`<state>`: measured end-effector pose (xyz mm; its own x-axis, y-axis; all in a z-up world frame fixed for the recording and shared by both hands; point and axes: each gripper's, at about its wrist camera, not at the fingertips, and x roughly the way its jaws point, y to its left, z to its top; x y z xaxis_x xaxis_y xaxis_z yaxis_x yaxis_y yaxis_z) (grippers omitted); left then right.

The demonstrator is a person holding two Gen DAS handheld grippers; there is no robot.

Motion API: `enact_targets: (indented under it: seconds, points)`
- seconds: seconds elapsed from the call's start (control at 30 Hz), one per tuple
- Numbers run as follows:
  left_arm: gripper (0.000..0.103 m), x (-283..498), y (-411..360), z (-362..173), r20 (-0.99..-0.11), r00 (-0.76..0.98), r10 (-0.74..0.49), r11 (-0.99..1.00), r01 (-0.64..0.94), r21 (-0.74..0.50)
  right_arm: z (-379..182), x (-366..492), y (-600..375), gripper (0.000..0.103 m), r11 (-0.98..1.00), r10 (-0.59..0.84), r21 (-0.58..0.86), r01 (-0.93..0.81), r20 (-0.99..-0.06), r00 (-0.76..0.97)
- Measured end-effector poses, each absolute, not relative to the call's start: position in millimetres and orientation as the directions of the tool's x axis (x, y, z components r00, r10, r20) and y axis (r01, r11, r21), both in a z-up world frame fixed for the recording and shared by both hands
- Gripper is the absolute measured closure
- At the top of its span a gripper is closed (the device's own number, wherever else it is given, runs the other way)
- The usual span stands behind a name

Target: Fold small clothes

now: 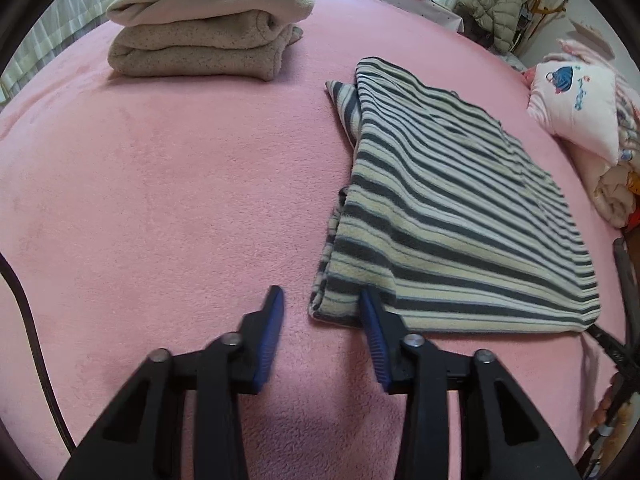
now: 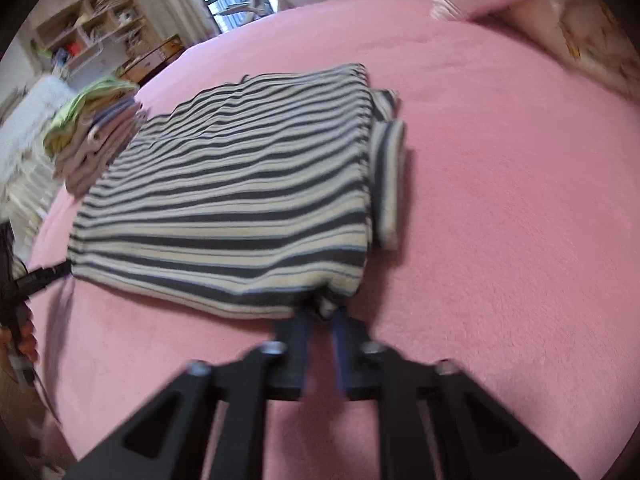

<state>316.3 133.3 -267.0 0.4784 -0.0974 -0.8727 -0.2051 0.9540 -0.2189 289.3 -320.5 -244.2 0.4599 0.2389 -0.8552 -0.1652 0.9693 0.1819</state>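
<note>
A grey-and-cream striped fleece garment (image 1: 448, 208) lies folded on the pink blanket (image 1: 160, 200). My left gripper (image 1: 320, 300) is open and empty, low over the blanket at the garment's near left corner; its right finger (image 1: 374, 320) touches the hem. In the right wrist view the same garment (image 2: 240, 200) lies ahead, with a striped sleeve (image 2: 388, 184) sticking out at its right side. My right gripper (image 2: 322, 316) is shut on the garment's near right corner.
A stack of folded clothes (image 1: 208, 20) stands at the far left of the bed, and shows in the right wrist view (image 2: 96, 132) too. Pink pillows (image 1: 576, 108) lie at the right edge. Shelves (image 2: 88, 32) and a window stand beyond the bed.
</note>
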Motion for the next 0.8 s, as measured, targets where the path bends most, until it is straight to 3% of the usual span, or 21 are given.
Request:
enact_targets:
  seconds: [0.03,0.23,0.37,0.6,0.8]
  points:
    - [0.092,318,131,-269,-0.879,0.467,-0.092,0.958,-0.199,-0.206,-239,288,-316,0.099,0.974,0.208,0.139,-0.177,-0.858,0.47]
    - [0.096,317,115,-268,-0.888,0.459,0.012,0.983,-0.17,-0.075,-215,278,-321,0.1,0.973,0.04,-0.08,-0.216,-0.864,0.502]
    - [0.097,311,116,-270,-0.889,0.458,0.032,0.98,-0.189,-0.062,-230,277,-328,0.103,0.955,-0.093,-0.21,-0.21,-0.883,0.46]
    - [0.101,296,126,-276,-0.897,0.44,0.052,0.977,-0.209,-0.046,-238,269,-349,0.103,0.982,-0.049,-0.121,-0.145,-0.905,0.422]
    - [0.1,282,149,-267,-0.889,0.459,0.001,0.956,-0.262,-0.135,-220,273,-329,0.103,0.986,0.025,-0.056,-0.16,-0.883,0.468]
